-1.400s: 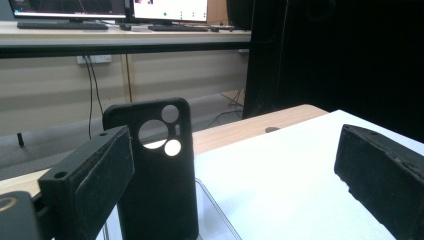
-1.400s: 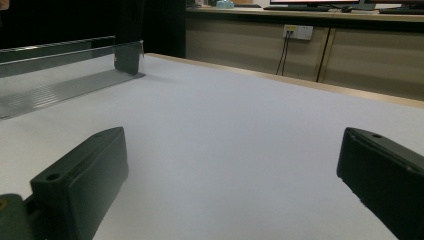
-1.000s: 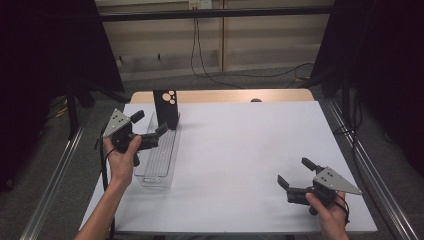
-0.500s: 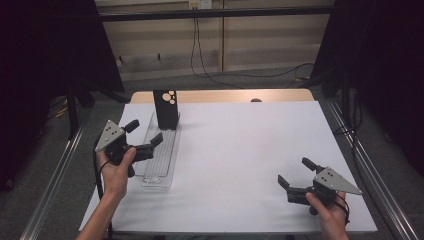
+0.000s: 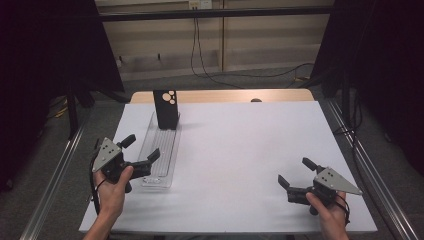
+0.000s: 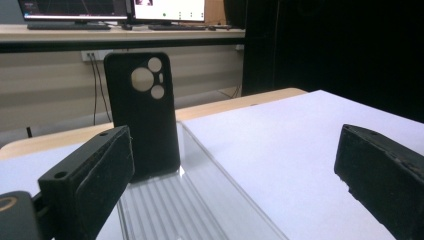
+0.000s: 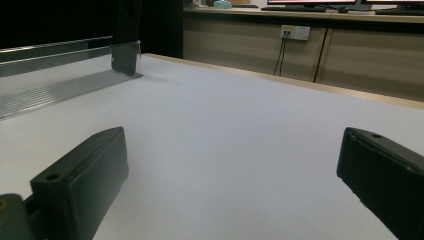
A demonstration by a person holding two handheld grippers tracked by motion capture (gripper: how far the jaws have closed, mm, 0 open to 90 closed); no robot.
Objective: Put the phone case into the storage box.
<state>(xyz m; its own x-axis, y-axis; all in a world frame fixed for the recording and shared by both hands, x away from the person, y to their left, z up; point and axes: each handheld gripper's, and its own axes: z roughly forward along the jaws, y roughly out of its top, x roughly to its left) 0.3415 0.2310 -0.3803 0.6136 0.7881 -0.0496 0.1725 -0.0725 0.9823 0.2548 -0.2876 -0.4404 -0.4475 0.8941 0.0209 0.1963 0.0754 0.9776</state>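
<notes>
Phone case (image 6: pixel 142 115) upright in clear tray (image 5: pixel 160 155): probably light, flexible, slick; grip side edges. Left gripper (image 5: pixel 137 157) and right gripper (image 5: pixel 295 177) wide open, empty.

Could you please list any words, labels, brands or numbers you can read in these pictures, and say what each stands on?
None can be read.
Black phone case: bare back, no brand or lettering.
Clear slotted tray: no label.
Monitors behind the table: on-screen content too small and blurred to read.
</notes>
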